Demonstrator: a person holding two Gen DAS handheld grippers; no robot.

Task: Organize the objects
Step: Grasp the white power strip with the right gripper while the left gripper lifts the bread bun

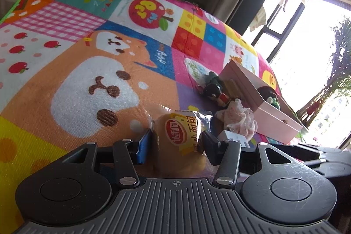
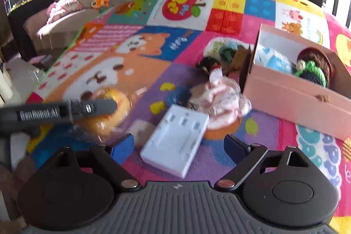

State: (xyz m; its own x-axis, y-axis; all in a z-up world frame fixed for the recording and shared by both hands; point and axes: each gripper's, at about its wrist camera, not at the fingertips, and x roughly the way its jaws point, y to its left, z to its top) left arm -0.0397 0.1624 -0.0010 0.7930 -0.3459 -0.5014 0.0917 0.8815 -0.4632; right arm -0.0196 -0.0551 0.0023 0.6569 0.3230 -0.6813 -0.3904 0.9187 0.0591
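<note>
My left gripper (image 1: 175, 143) is shut on a wrapped bread bun (image 1: 181, 135) in a clear packet with a red and yellow label, just above the colourful play mat (image 1: 87, 71). The bun also shows in the right wrist view (image 2: 109, 109), blurred, under the left gripper's arm (image 2: 57, 112). My right gripper (image 2: 178, 146) is open, its fingers either side of a flat white box (image 2: 175, 142) lying on the mat. A pink open box (image 2: 291, 89) stands at the right and holds a blue pack (image 2: 272, 59) and a green and brown knitted toy (image 2: 311, 67).
A pink frilly cloth item (image 2: 219, 100) lies beside the pink box (image 1: 263, 100). A small dark-haired doll (image 1: 216, 91) and a green toy (image 2: 228, 52) lie behind it. A sofa with plush toys (image 2: 99, 2) stands beyond the mat. A window is at the right.
</note>
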